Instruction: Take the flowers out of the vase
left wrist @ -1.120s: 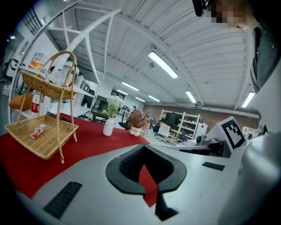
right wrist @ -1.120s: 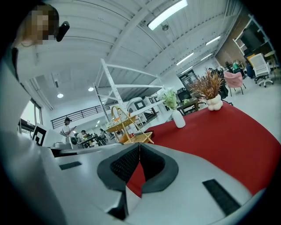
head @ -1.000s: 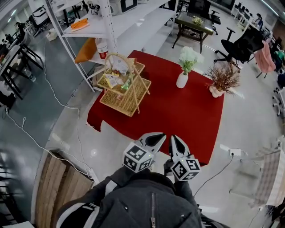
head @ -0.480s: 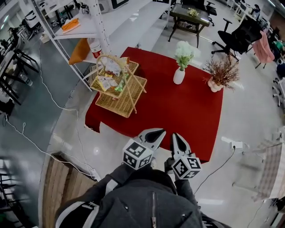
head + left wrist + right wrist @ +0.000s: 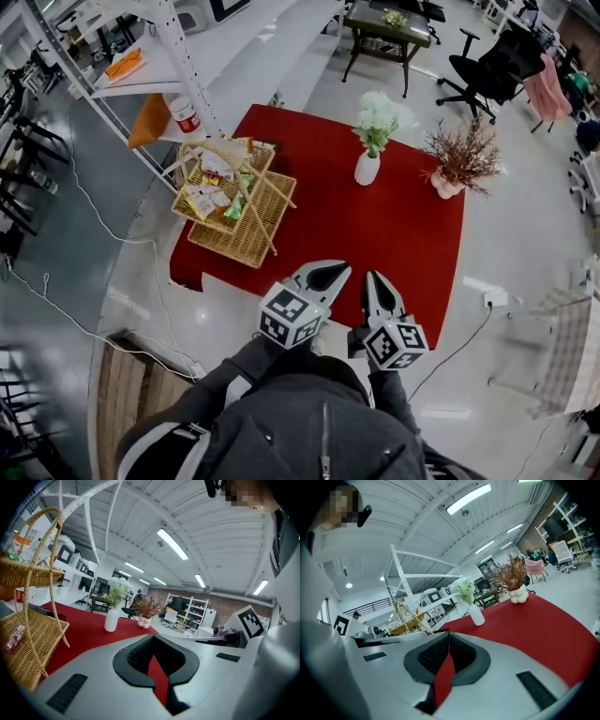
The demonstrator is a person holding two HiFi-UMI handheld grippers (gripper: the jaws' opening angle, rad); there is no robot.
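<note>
A white vase with white and green flowers stands upright at the far side of the red-covered table. Both grippers hang side by side over the table's near edge, well short of the vase. My left gripper is shut and empty, and so is my right gripper. In the left gripper view the vase is far ahead, beyond the closed tips. From the right gripper view the vase stands ahead, slightly right of the closed tips.
A two-tier wicker basket with snack packets sits on the table's left part. A dried brown plant in a small pot stands right of the vase. White shelving rises behind the basket. Cables and a power strip lie on the floor.
Both grippers have moved forward together towards the table, still shut. The table and basket have slid left in the head view.
</note>
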